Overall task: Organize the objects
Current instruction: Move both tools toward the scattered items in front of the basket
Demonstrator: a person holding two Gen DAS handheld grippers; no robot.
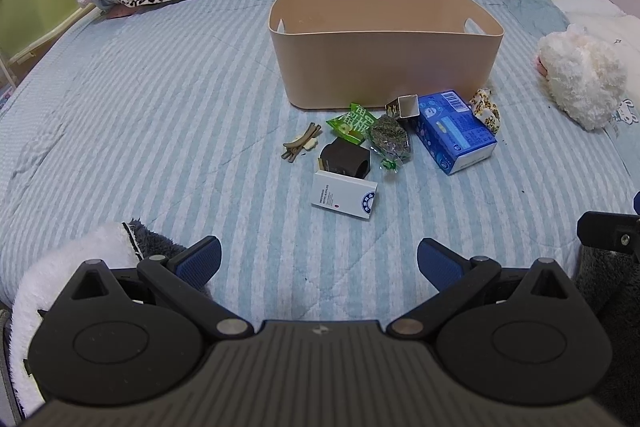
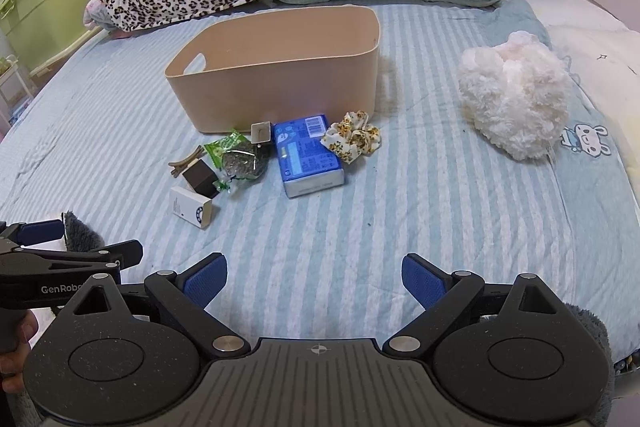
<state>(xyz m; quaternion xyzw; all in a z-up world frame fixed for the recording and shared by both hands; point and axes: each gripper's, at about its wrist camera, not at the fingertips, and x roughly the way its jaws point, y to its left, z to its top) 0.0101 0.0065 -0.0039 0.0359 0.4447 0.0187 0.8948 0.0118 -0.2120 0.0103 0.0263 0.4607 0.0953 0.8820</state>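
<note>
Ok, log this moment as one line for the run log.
left gripper: open, empty | right gripper: open, empty | beige plastic bin: nothing visible inside | blue tissue pack: on bed beside bin

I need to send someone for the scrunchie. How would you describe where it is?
Find the tan bin on the striped bed. Small items lie in front of it; the blue box is the biggest. The scrunchie touches its right side: the only soft fabric piece there, cream with yellow flowers.
</note>
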